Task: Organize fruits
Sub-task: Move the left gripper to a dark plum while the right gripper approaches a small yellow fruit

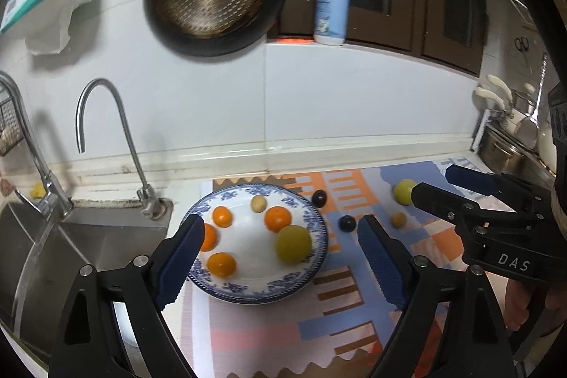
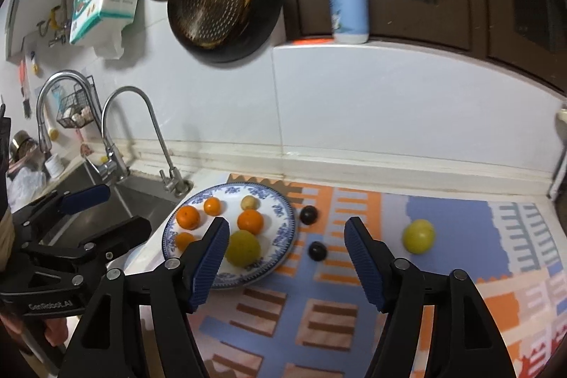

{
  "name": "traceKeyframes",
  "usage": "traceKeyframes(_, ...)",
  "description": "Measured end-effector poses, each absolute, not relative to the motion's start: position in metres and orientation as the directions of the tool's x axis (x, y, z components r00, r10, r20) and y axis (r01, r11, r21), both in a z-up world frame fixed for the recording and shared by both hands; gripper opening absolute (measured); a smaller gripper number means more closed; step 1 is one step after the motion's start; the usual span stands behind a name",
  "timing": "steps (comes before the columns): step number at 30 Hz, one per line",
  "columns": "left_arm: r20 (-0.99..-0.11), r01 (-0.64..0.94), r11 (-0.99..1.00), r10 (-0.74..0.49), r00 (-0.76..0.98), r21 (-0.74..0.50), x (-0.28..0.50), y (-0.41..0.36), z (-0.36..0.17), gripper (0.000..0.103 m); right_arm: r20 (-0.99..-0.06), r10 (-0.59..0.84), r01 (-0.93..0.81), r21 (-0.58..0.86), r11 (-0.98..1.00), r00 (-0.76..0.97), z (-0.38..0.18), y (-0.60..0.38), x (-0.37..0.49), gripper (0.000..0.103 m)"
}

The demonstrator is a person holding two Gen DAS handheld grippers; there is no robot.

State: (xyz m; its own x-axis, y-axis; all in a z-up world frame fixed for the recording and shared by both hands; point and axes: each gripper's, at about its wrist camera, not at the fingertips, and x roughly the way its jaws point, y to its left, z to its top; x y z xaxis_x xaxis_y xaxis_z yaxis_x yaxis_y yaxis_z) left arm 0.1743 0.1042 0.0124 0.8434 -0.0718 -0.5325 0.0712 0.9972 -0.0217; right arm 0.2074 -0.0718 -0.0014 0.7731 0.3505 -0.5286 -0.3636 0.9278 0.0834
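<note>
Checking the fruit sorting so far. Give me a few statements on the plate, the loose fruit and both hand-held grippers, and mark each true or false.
1. Four oranges lie on the blue-patterned plate. True.
2. Two dark plums lie on the plate. False: they lie on the mat, beside the plate.
3. The left hand-held gripper is open and empty. True.
4. The right hand-held gripper clamps the yellow-green fruit on the mat. False: it is open, and the fruit lies apart from it.

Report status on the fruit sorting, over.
Left tool and right tool open, empty. Blue-patterned white plate holds six fruits; round yellow-green fruit and two dark plums on mat. Path clear.
</note>
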Motion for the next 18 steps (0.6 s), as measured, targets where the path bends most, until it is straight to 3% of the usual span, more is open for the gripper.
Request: traceKeyframes(18, -0.468, 0.184, 0.983, -0.171, 0.867, -0.018, 0.182, 0.052, 0.005, 0.09, -0.49, 0.217, -0.218, 0.056, 0.974, 0.845, -0.001, -0.127, 0.183, 0.068)
